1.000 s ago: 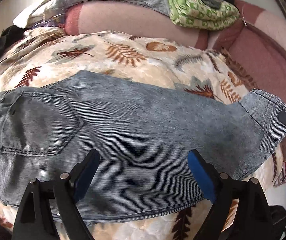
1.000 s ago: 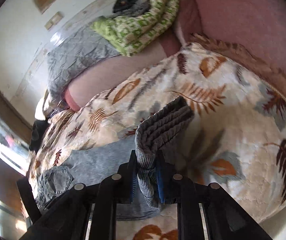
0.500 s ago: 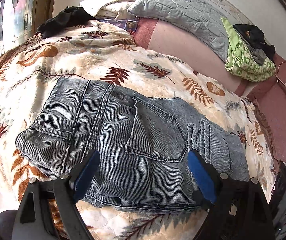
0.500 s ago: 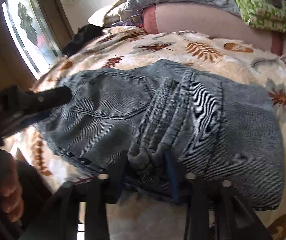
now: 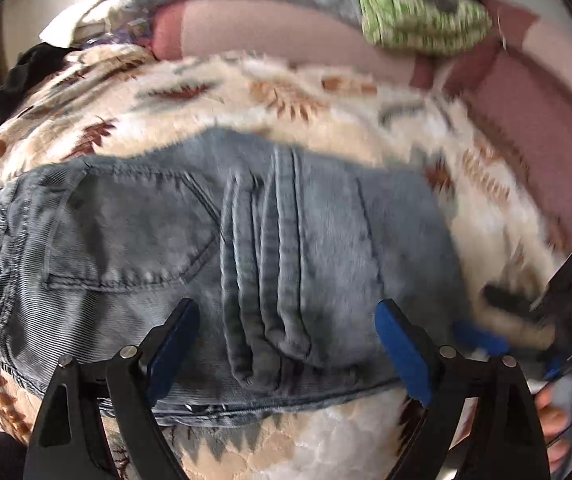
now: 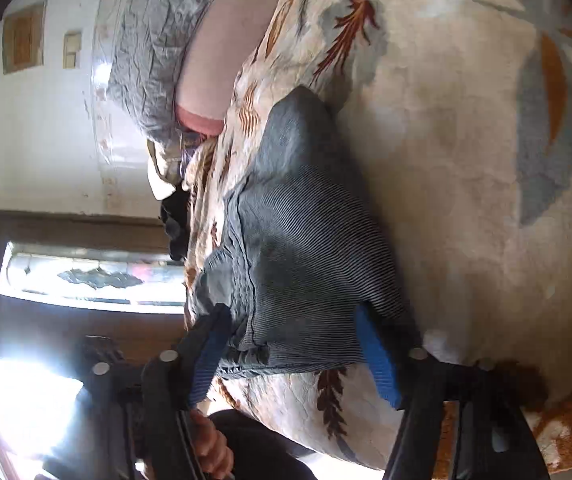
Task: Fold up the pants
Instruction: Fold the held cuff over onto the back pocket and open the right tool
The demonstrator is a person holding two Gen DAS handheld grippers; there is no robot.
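Observation:
The grey-blue denim pants (image 5: 214, 264) lie folded on the leaf-patterned blanket (image 5: 286, 96), the leg cuff (image 5: 270, 240) laid across beside the back pocket. My left gripper (image 5: 286, 340) is open and empty, hovering over the near edge of the pants. My right gripper (image 6: 290, 344) is open, its blue pads either side of the folded end of the pants (image 6: 306, 248), holding nothing. The right gripper also shows blurred at the right edge of the left wrist view (image 5: 534, 320).
A pink bolster (image 5: 270, 28) and grey quilt (image 6: 154, 60) lie at the back of the bed. A green patterned cloth (image 5: 418, 20) sits on top at the back right. Black clothing (image 5: 26, 76) lies at the far left. A window (image 6: 86, 276) is beside the bed.
My right gripper has opened and let go of the leg cuff, which now rests on the pants. The right gripper has pulled back to the right. The left view has swung right.

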